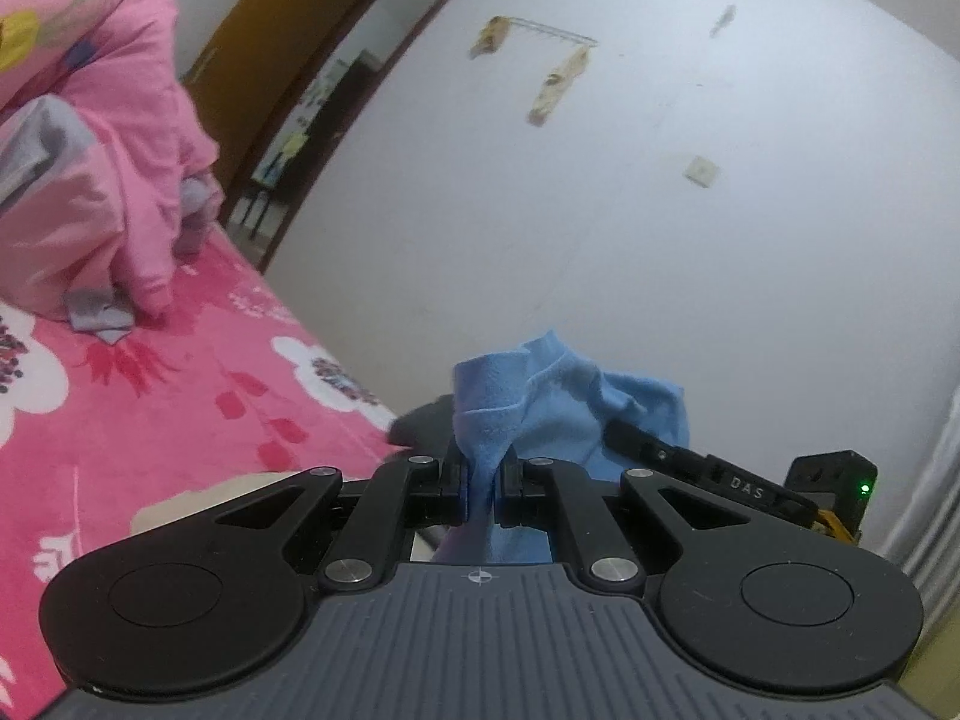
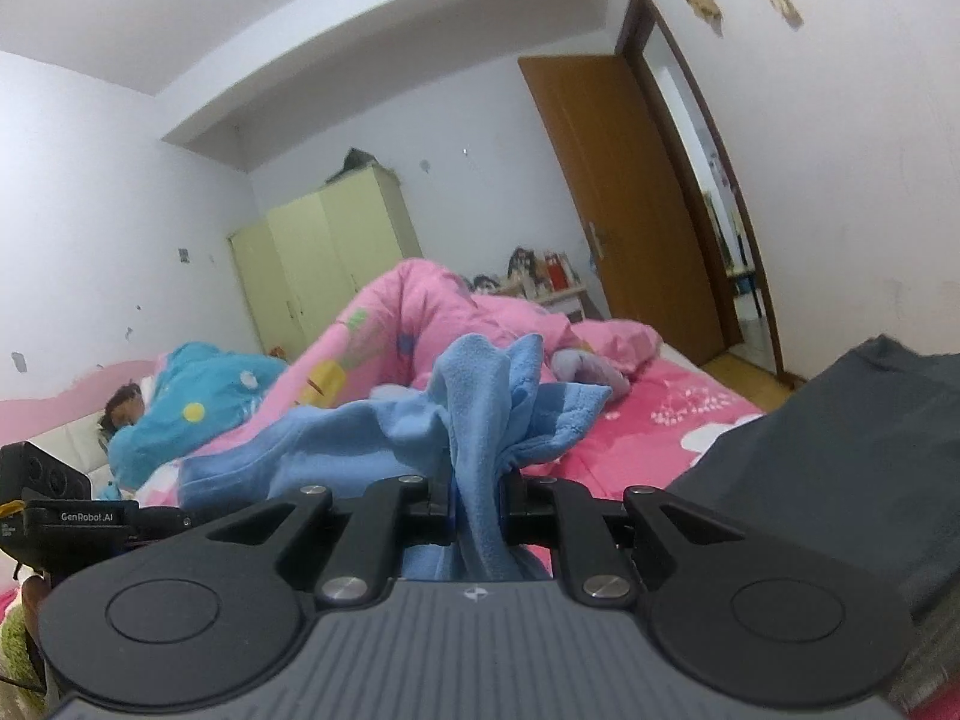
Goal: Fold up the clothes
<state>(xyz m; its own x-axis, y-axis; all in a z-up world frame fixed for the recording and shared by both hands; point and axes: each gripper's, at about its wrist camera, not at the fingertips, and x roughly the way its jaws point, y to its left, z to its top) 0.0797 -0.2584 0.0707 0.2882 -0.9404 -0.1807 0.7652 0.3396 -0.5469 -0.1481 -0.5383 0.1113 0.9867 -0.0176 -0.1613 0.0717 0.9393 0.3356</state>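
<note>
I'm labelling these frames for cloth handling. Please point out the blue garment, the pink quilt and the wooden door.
blue garment (image 2: 480, 396): right wrist view, bunched folds above the jaws.
pink quilt (image 1: 120, 138): left wrist view, heaped side.
wooden door (image 2: 624, 192): right wrist view, panel middle.

Right tongs (image 2: 478, 495) clamped on bunched blue fleece garment (image 2: 480, 414) above pink bed (image 2: 660, 420).

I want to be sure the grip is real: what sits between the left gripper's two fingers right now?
A bunched fold of the blue fleece garment sits pinched there in the left gripper, as the left wrist view shows.
</note>
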